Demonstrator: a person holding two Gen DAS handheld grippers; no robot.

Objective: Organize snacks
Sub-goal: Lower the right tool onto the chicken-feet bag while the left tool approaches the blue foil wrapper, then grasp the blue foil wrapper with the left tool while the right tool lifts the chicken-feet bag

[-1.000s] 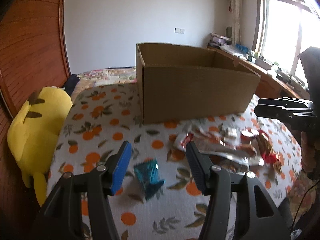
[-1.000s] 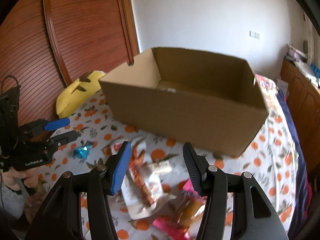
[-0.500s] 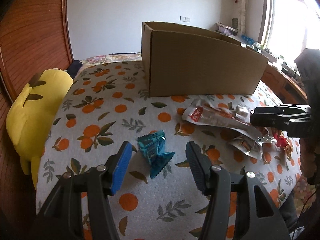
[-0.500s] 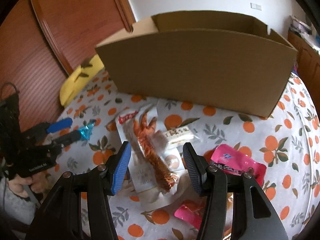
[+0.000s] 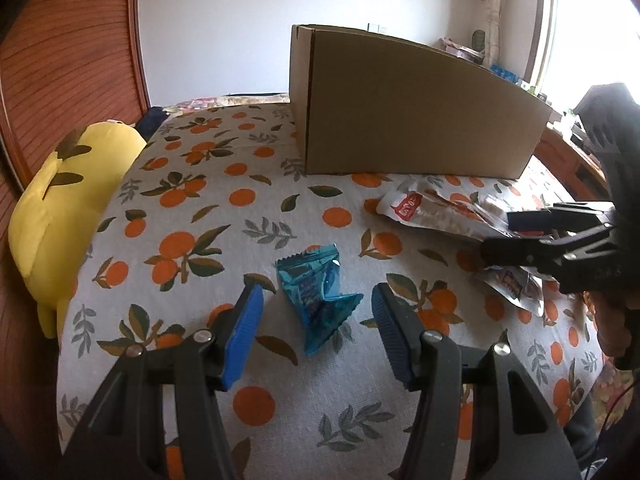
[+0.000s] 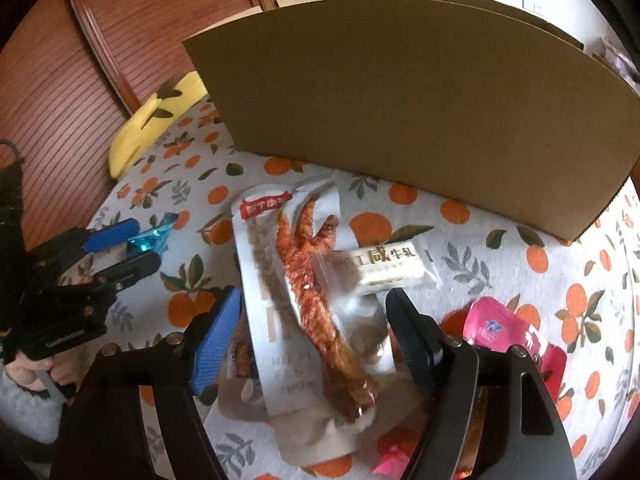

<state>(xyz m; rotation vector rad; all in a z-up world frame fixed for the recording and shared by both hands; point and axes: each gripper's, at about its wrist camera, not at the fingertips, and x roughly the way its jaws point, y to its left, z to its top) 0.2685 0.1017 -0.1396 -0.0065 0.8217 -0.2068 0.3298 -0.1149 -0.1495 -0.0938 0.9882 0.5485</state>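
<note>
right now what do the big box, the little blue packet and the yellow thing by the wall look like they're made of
Big box: plain brown cardboard, matte, with a folded seam down one corner.
Little blue packet: thin foil or metallised plastic, judging by its shiny crinkles and zigzag-cut end.
Yellow thing: apparently a plush toy, with a soft, rounded, dull fabric surface and brown markings; its filling cannot be told.

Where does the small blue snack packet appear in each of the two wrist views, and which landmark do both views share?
Left wrist view: the blue snack packet lies low in the centre, between the open left gripper's fingers.
Right wrist view: the packet sits at the left edge, between the left gripper's fingers.
Shared landmark: the cardboard box standing behind the snacks.
</note>
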